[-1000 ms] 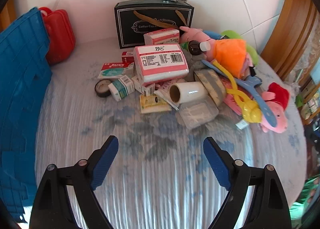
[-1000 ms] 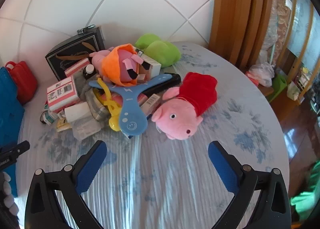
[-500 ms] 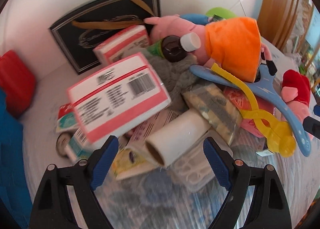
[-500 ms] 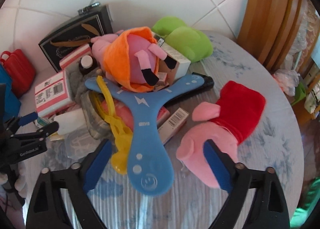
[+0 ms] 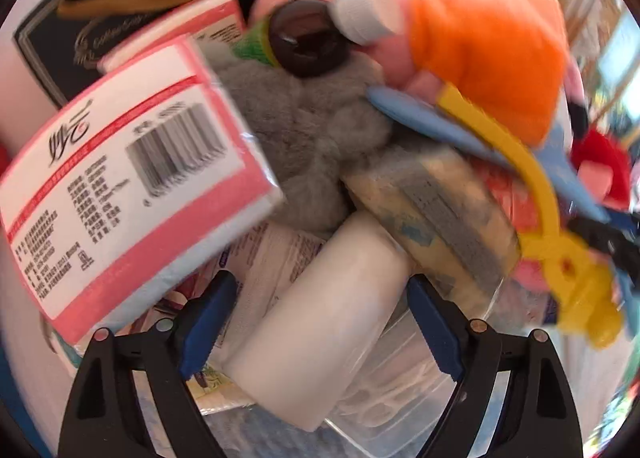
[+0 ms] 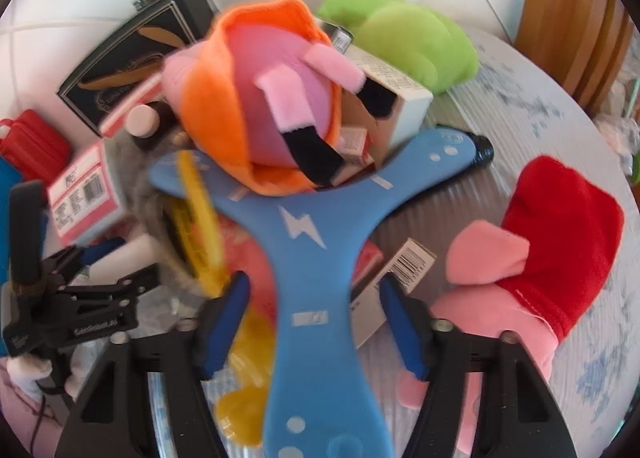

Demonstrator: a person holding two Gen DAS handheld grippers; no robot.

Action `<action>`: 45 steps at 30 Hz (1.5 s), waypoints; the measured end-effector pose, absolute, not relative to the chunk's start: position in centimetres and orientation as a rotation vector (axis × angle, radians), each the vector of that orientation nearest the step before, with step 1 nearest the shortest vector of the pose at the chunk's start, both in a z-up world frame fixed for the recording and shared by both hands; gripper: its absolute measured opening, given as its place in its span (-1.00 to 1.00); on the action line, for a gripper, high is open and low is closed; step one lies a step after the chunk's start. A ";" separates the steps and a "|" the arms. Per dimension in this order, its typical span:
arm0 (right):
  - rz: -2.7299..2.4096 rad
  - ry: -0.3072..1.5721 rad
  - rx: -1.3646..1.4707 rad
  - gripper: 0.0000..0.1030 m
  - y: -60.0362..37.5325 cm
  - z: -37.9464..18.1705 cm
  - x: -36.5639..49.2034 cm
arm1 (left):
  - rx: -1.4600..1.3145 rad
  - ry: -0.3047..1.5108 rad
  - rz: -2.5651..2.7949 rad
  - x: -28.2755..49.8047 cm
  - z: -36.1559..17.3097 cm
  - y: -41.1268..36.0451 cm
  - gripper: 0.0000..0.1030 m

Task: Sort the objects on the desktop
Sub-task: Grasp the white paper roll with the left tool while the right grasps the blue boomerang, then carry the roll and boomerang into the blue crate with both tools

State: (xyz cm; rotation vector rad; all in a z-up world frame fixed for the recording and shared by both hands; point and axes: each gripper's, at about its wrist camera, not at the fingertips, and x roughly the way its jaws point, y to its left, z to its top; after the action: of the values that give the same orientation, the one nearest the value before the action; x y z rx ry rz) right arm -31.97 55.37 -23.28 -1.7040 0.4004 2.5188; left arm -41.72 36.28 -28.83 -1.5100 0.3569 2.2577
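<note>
My left gripper [image 5: 320, 322] is open, its blue fingers on either side of a white paper roll [image 5: 320, 330] lying in the pile. It also shows at the left of the right wrist view [image 6: 100, 262]. A pink-and-white tissue pack [image 5: 124, 173] lies just left of the roll, a grey plush [image 5: 308, 125] behind it. My right gripper [image 6: 316, 318] is open, its fingers on either side of the stem of a blue three-armed boomerang [image 6: 316, 258]. An orange-dressed pink plush [image 6: 264, 105] lies on the boomerang's far part. A yellow plastic toy [image 6: 204, 225] lies left of it.
A red-dressed pink pig plush [image 6: 532, 258] lies right of my right gripper. A green plush [image 6: 408, 37] and small boxes [image 6: 400, 101] sit behind. A black gift box [image 6: 132, 57] stands against the wall, a red case [image 6: 32, 145] at left. A brown bottle [image 5: 308, 37] tops the pile.
Both grippers have moved forward into the pile. The left fingers now flank the white roll. The right fingers now flank the boomerang's stem and stand narrower than before.
</note>
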 end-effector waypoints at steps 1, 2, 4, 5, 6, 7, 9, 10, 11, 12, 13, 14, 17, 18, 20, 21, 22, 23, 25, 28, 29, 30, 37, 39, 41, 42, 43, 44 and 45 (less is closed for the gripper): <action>2.539 0.410 -1.680 -0.32 55.1 -23.4 -31.4 | -1.494 0.414 2.273 -41.1 -28.8 36.6 0.50; 2.540 0.388 -1.672 -0.33 54.8 -23.3 -31.1 | -1.479 0.452 2.295 -40.3 -28.8 36.7 0.33; 2.558 0.400 -1.658 -0.34 54.2 -23.0 -30.0 | -1.469 0.449 2.335 -39.3 -28.4 36.3 0.01; 2.564 0.406 -1.651 -0.34 54.0 -22.9 -29.4 | -1.479 0.422 2.349 -38.9 -28.1 35.8 -0.07; 2.575 0.405 -1.640 -0.35 53.7 -22.7 -28.6 | -1.496 0.365 2.352 -38.6 -27.8 35.0 -0.11; 2.586 0.408 -1.631 -0.35 53.6 -22.4 -28.0 | -1.500 0.324 2.353 -38.2 -27.5 34.4 -0.11; 2.603 0.423 -1.616 -0.35 53.4 -21.7 -26.8 | -1.504 0.290 2.368 -37.0 -27.1 33.4 -0.12; 2.613 0.418 -1.606 -0.35 53.1 -21.3 -26.3 | -1.503 0.281 2.377 -36.5 -26.8 32.9 -0.12; 2.621 0.401 -1.590 -0.35 52.8 -20.7 -25.9 | -1.499 0.259 2.390 -35.8 -26.4 32.2 -0.12; 2.634 0.374 -1.566 -0.35 52.4 -20.0 -25.3 | -1.495 0.240 2.398 -35.2 -25.9 31.7 -0.12; 2.642 0.352 -1.548 -0.35 52.3 -19.5 -25.1 | -1.488 0.225 2.410 -34.6 -25.4 31.2 -0.13; 2.653 0.340 -1.532 -0.35 52.1 -18.9 -24.7 | -1.470 0.212 2.426 -33.9 -24.6 30.7 -0.13; 2.683 0.344 -1.489 -0.35 51.9 -17.5 -23.4 | -1.412 0.194 2.479 -31.7 -22.2 30.2 -0.14; 2.695 0.349 -1.472 -0.35 51.8 -17.0 -23.0 | -1.385 0.183 2.492 -30.9 -21.4 29.9 -0.15; 2.734 0.336 -1.427 -0.35 51.4 -15.8 -22.1 | -1.339 0.168 2.525 -29.4 -19.5 29.6 -0.15; 2.751 0.312 -1.404 -0.35 51.0 -15.0 -21.6 | -1.319 0.160 2.539 -29.5 -18.7 28.6 -0.15; 2.778 0.295 -1.374 -0.35 50.5 -14.0 -21.1 | -1.294 0.152 2.559 -28.7 -17.6 28.4 -0.15; 2.804 0.291 -1.355 -0.35 50.1 -13.2 -20.6 | -1.270 0.146 2.580 -28.2 -16.6 28.7 -0.15; 2.858 0.266 -1.306 -0.35 48.9 -11.3 -20.0 | -1.216 0.127 2.618 -27.4 -14.5 27.9 -0.15; 2.944 0.226 -1.240 -0.35 46.9 -8.8 -19.0 | -1.107 0.092 2.688 -24.6 -10.9 25.9 -0.15; 2.974 0.214 -1.223 -0.35 46.0 -8.0 -18.7 | -1.077 0.087 2.714 -23.6 -9.9 25.0 -0.15; 3.009 0.200 -1.203 -0.35 45.0 -7.2 -18.5 | -1.054 0.081 2.737 -23.0 -9.0 24.3 -0.15; 3.241 0.084 -1.082 -0.35 35.7 -1.7 -17.7 | -0.897 0.055 2.942 -18.5 -3.0 17.1 -0.15; 3.290 0.059 -1.064 -0.35 32.7 -0.5 -17.5 | -0.871 0.048 2.991 -17.3 -1.5 14.5 -0.15; 3.342 0.032 -1.034 -0.35 29.5 0.7 -17.1 | -0.846 0.050 3.041 -16.0 0.0 11.8 -0.15; 3.367 0.018 -1.018 -0.35 27.9 1.4 -16.9 | -0.834 0.052 3.063 -15.5 0.7 10.5 -0.15; 3.392 0.004 -0.996 -0.35 26.1 2.2 -16.5 | -0.823 0.048 3.081 -14.9 1.2 9.2 -0.15; 3.417 -0.012 -0.977 -0.35 24.2 2.9 -16.2 | -0.812 0.042 3.103 -14.3 1.9 7.8 -0.15; 3.435 -0.021 -0.964 -0.35 22.7 3.5 -15.8 | -0.800 0.038 3.127 -13.7 2.6 6.2 -0.15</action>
State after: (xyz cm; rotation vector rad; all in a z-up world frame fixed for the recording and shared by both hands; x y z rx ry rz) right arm -15.82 22.71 3.54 -0.9636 -0.0206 3.4347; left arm -13.69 6.15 2.55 -0.7997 0.0376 3.1266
